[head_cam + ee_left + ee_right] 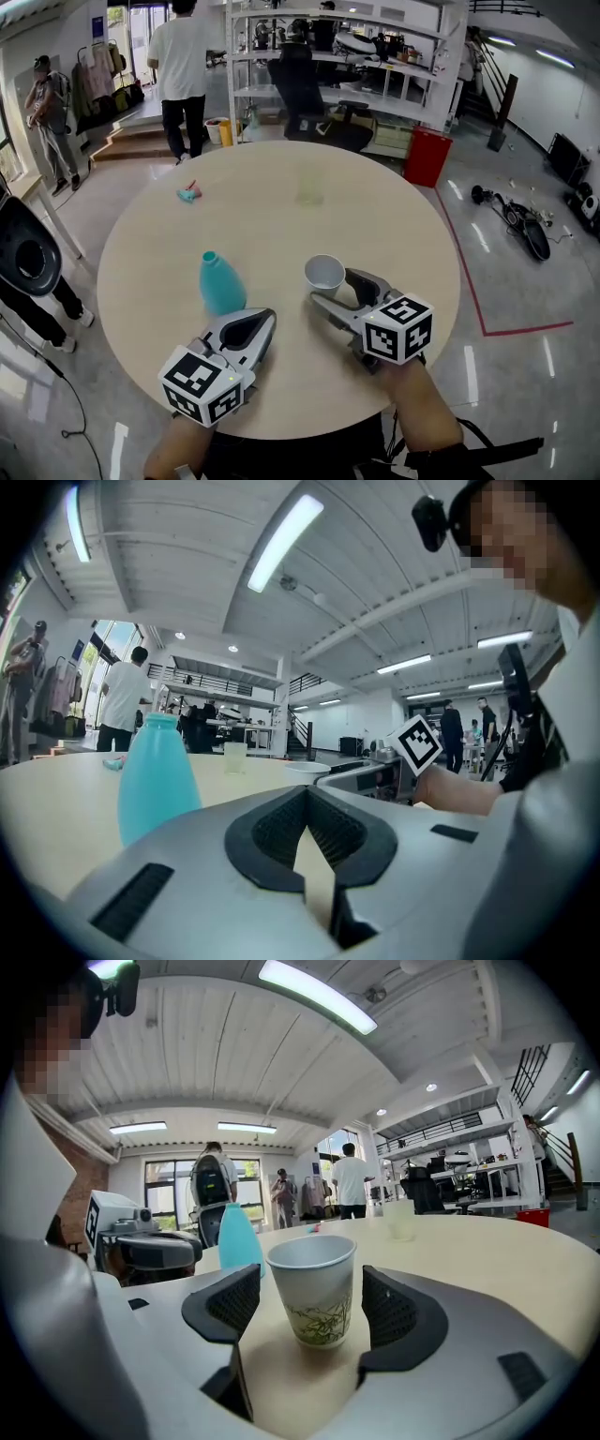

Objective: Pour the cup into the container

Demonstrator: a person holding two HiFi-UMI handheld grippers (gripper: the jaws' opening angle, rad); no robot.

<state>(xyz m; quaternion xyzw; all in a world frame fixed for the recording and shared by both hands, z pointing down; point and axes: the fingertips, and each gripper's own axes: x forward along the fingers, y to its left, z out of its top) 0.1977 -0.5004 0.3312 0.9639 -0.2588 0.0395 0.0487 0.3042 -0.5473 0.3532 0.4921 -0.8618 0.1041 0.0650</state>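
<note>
In the head view, the white paper cup (pixel 324 274) stands upright on the round table (pixel 403 197), just right of centre. The right gripper (pixel 337 287) reaches in from below with a finger on either side of it. The teal bottle (pixel 220 281), probably the container, stands left of the cup, just above the left gripper (pixel 264 317). In the left gripper view, the left gripper's (pixel 307 803) jaws are closed together on nothing, with the bottle (pixel 157 775) at centre left. In the right gripper view, the cup (pixel 312 1288) sits mid-frame between the spread pads (pixel 230 1302), with a gap on both sides, so it is not yet gripped. The step in hand looks like taking the cup. Next the jaws must close gently on its thin wall, then lift it level.
</note>
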